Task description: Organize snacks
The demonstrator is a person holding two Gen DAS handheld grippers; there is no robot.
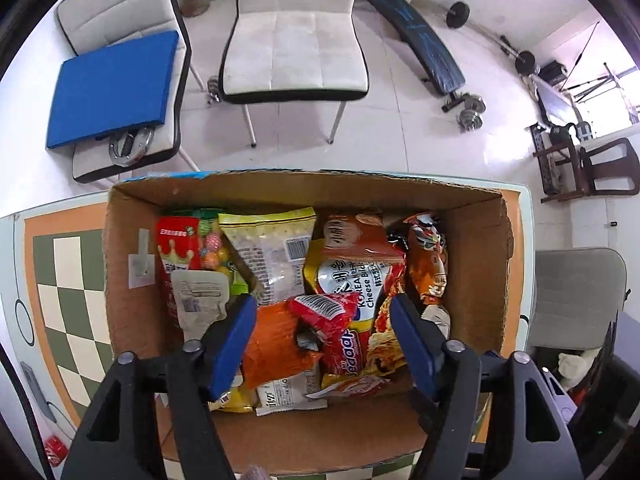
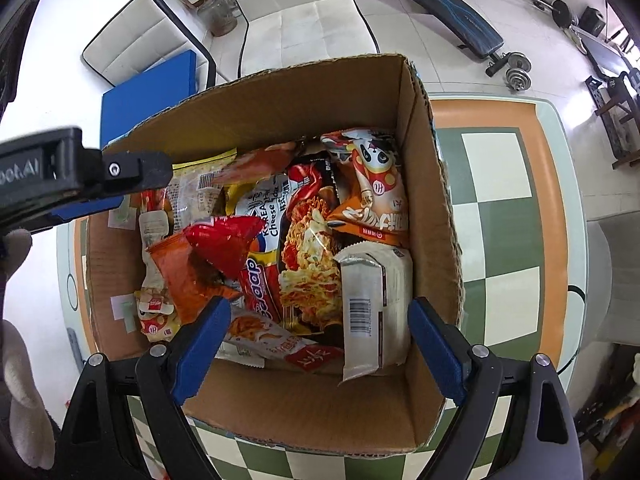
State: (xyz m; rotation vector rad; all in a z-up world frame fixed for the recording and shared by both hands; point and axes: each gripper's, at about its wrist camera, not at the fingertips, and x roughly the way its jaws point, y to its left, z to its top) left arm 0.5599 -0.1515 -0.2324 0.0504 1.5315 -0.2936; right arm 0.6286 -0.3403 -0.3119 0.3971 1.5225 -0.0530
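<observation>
The snacks lie heaped in an open cardboard box (image 1: 132, 248) that stands on a table (image 1: 68, 276) with a green and cream chequered top and an orange border. In the left wrist view a red crinkled packet (image 1: 328, 316) sits on top of the heap near the box's near wall, touching an orange packet (image 1: 276, 344) beside it and overlapping a Korean cheese noodle pack (image 1: 360, 280). Toward the far wall lie a clear packet with a yellow top (image 1: 272, 248) and a red packet with a crown (image 1: 178, 248); an orange cartoon-figure packet (image 1: 430, 256) lies along the right wall. The left gripper (image 1: 324, 336) points down into the box, its blue pads spread on either side of the red crinkled packet without pressing on it. The right gripper (image 2: 316, 344) hangs over the near right corner of the box, jaws wide apart, with a white barcode packet (image 2: 372, 308) below and between them, not pinched. Beyond the table's far edge stand 2 white padded chairs (image 1: 296, 40), 1 carrying a blue cushion (image 1: 116, 88), and a weight bench (image 1: 416, 36) with dumbbells on the tiled floor.
</observation>
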